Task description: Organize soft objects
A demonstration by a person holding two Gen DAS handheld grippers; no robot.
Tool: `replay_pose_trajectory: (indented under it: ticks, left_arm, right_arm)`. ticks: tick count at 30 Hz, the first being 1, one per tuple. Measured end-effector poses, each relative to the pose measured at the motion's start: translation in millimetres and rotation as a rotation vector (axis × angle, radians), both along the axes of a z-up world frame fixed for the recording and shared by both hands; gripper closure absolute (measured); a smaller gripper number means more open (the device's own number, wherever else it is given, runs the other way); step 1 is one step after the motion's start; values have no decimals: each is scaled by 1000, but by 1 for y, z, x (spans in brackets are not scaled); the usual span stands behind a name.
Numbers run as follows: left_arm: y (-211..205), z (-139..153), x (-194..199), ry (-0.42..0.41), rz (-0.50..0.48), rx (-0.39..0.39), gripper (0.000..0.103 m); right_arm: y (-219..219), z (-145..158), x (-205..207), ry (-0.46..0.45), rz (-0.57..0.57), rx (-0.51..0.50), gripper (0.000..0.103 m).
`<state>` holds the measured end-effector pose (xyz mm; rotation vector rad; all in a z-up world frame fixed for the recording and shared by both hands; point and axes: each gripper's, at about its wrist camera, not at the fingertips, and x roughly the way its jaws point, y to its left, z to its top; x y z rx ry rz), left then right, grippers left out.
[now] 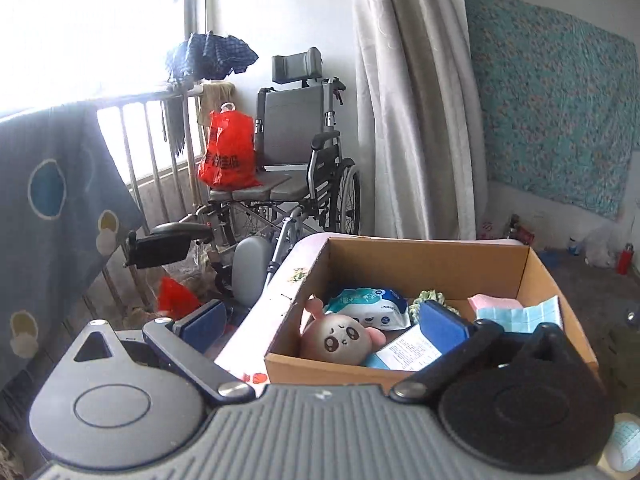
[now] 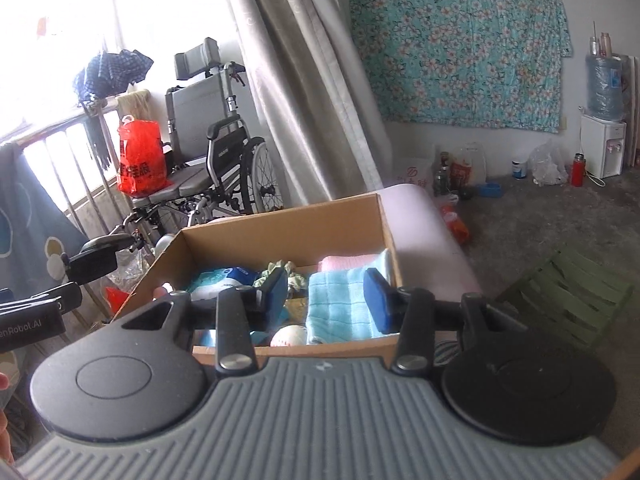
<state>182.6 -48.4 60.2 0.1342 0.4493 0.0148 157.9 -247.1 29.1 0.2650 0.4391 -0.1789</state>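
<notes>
An open cardboard box point(image 1: 536, 276) point(image 2: 280, 224) stands on a pale pink surface point(image 2: 424, 224). In it lie a pink plush toy point(image 1: 340, 340), a wipes pack point(image 1: 368, 306), a green scrunchie point(image 1: 426, 295), a folded pink cloth point(image 1: 496, 303) and a light blue towel point(image 2: 340, 304). My left gripper point(image 1: 324, 320) is open wide over the box's near left corner, nothing between its blue pads. My right gripper point(image 2: 327, 294) hovers over the box's near edge, open. Its pads are apart and grip nothing, and the blue towel lies below the gap.
A wheelchair point(image 1: 288, 160) with a red plastic bag point(image 1: 228, 152) stands behind the box by a railing. A beige curtain point(image 1: 416, 100) hangs behind. A green folding stool point(image 2: 568, 292) is right of the pink surface. Bottles and a water dispenser point(image 2: 604, 148) line the far wall.
</notes>
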Motion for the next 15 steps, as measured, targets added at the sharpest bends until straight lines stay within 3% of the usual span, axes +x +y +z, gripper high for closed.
replay_pose_trajectory:
  ticks: [3, 6, 12, 15]
  left_arm:
    - [8, 2, -16, -7, -36, -89, 0]
    - [9, 1, -22, -25, -69, -76, 0]
    - [14, -3, -29, -53, -58, -163, 0]
    - [11, -4, -30, -38, -76, -169, 0]
  right_arm:
    - [9, 6, -6, -3, 18, -40, 60]
    - [16, 12, -14, -13, 23, -66, 59]
    - [21, 17, -30, -38, 20, -63, 58]
    - [21, 21, -36, -42, 4, -79, 56]
